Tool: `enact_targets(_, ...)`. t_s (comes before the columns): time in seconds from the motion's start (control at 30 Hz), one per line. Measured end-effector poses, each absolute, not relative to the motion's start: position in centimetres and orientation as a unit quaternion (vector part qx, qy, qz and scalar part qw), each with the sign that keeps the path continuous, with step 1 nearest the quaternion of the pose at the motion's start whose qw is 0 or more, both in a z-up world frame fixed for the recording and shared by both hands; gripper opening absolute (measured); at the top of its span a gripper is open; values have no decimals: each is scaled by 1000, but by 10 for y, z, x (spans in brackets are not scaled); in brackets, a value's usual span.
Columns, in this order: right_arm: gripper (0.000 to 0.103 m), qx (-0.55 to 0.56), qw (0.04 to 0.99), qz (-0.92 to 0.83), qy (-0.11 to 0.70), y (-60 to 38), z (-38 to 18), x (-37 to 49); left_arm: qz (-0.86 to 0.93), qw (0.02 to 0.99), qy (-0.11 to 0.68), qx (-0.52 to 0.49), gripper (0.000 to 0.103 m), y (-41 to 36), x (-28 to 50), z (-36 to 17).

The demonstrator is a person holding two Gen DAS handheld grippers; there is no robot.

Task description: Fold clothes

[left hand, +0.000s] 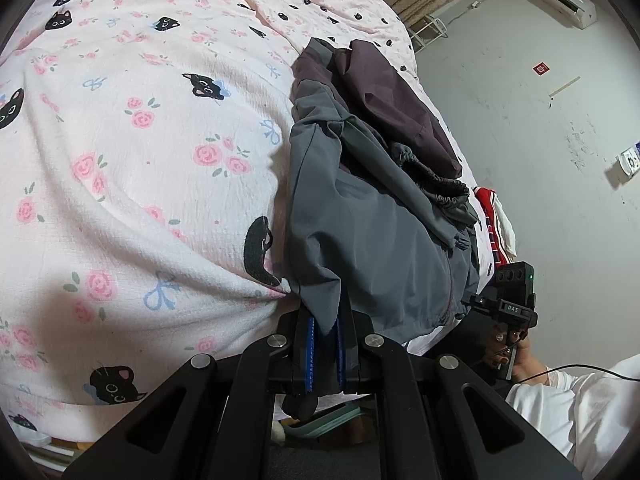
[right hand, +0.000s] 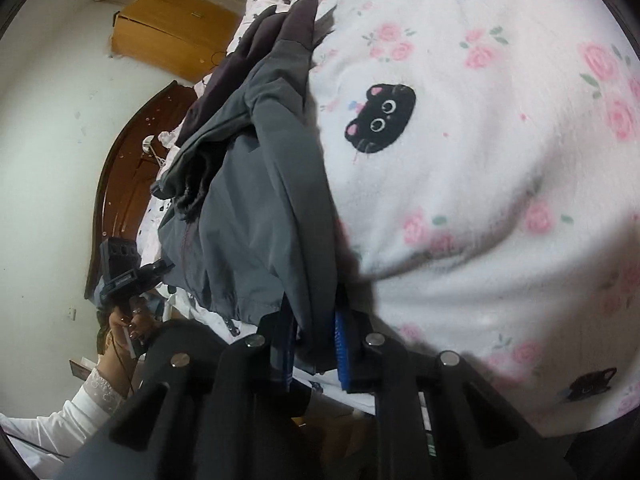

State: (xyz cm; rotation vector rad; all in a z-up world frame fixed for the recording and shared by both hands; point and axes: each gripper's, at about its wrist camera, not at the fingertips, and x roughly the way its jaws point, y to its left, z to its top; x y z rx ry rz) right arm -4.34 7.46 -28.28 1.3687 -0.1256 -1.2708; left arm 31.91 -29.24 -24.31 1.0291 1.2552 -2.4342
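A pink bedspread printed with roses and black cats (left hand: 140, 168) fills the bed beneath a marked white wall. The grey-and-plum lightweight jacket (left hand: 360, 220) lies bunched along the near edge, so folding has barely begun, I'd say. Left gripper (left hand: 324, 344) is pinched tight on a grey hem corner. Right gripper (right hand: 314, 344) is nearly closed on the other corner, blue pads (right hand: 343, 344) against the cloth.

The jacket (left hand: 360, 216) is laid on the bedspread (left hand: 140, 160) near its edge, with a wall (left hand: 540, 160) beyond.
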Motion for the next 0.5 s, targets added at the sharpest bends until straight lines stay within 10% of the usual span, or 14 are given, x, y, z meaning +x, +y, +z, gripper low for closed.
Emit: enact_targets(0.5,7,600,652,-442,-139,84,-249,-67,-854,74,454,243,7,-279,339,-208)
